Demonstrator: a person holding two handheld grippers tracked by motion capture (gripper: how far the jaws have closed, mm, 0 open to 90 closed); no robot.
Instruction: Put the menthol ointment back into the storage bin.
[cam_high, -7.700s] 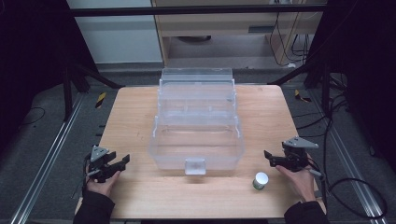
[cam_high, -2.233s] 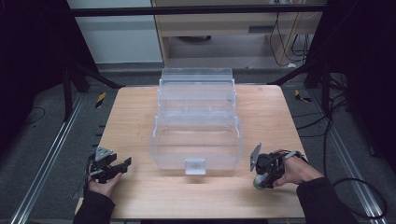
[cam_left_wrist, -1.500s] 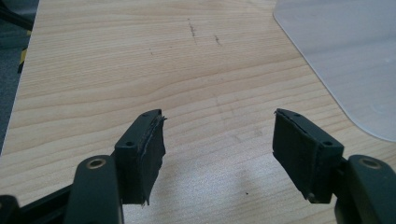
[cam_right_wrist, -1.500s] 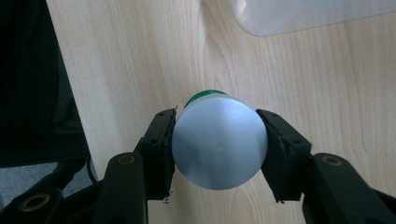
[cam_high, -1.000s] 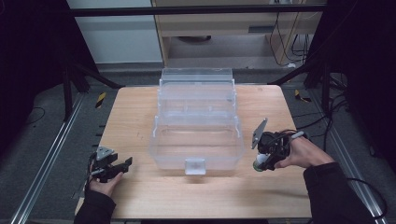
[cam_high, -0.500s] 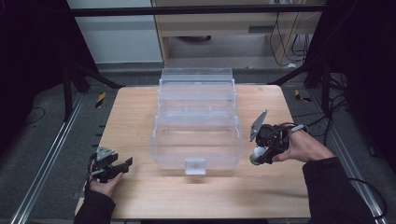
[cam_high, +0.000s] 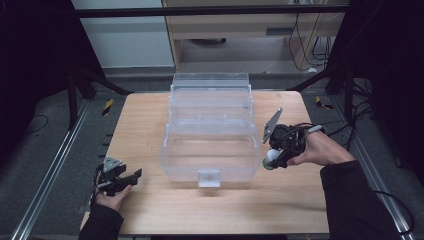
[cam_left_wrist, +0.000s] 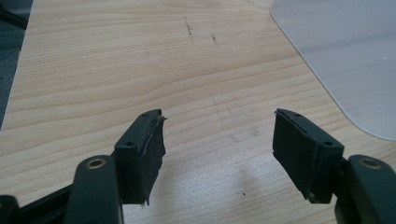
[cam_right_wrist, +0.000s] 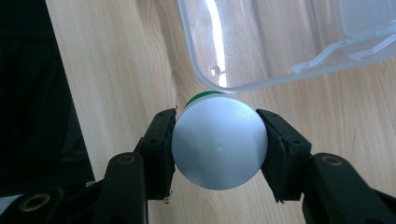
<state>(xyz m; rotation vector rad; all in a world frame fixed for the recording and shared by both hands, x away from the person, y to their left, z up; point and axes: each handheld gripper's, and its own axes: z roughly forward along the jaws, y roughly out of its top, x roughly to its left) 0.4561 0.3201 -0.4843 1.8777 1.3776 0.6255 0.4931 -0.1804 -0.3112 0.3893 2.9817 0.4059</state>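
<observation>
High view: your right gripper (cam_high: 272, 161) is clamped on a small bottle (cam_high: 270, 158) with a pale cap and a green band under it, and you hold it lifted off the table (cam_high: 150, 120), just beside the right wall of the clear box (cam_high: 210, 150), near that box's front right corner. The bottle is close to the wall; whether it touches it you cannot tell from up here. The grey plate of that gripper sticks up toward the box's back right side, and your right hand (cam_high: 320, 150) sits further out from the box on the same side.

In the right gripper view, both black pads (cam_right_wrist: 161, 140) press on the sides of the round cap of the bottle (cam_right_wrist: 219, 140), and the box's rounded rim (cam_right_wrist: 205, 79) lies just past the cap, with bare wood below.

Your left gripper (cam_high: 120, 179) is well apart from the box, off its front left corner, low over the wood, in your left hand (cam_high: 112, 197). In the left gripper view its jaws stand wide apart with nothing between them, and a corner of the box (cam_left_wrist: 336, 60) shows ahead to one side
</observation>
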